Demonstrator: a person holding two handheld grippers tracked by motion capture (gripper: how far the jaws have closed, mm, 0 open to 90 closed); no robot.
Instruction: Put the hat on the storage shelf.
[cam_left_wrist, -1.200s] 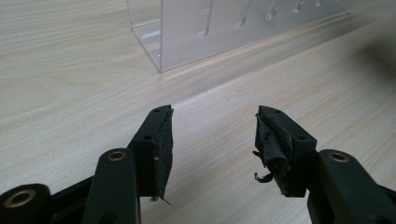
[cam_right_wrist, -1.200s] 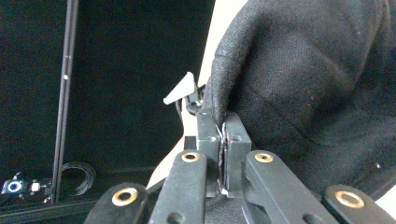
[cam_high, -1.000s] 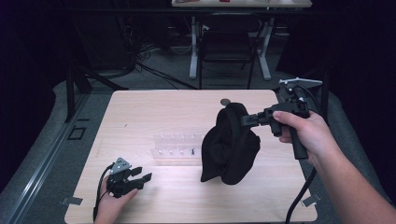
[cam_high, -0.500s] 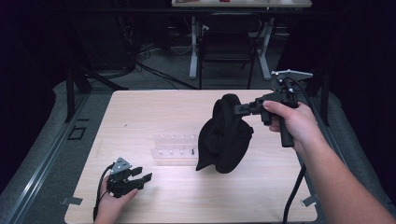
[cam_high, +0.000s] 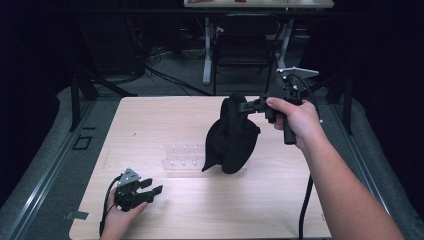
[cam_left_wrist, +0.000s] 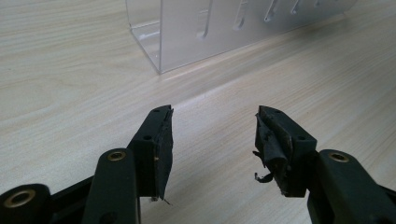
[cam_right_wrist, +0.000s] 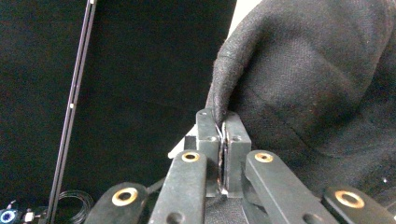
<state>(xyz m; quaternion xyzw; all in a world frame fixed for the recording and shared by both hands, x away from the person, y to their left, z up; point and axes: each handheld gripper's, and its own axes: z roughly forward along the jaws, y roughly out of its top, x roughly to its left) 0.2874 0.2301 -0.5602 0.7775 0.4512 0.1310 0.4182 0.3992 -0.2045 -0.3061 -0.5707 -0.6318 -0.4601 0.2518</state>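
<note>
Above the counter (cam_high: 150, 125), near its right side, my right gripper (cam_high: 250, 106) pinched the edge of a black cloth hat (cam_high: 232, 135), soft, light and best held by that rim, while my left gripper (cam_high: 150, 187) rested with fingers wide apart.

Cloth (cam_high: 232, 135) hangs above table (cam_high: 165, 115), just right of clear rack (cam_high: 182, 155).

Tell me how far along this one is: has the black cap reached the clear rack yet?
Done: the right gripper has the black cap pinched by its edge and lifted clear of the table. In hand: the cap hangs above the clear rack. Left: setting it down; the left gripper rests open, holding nothing.
</note>
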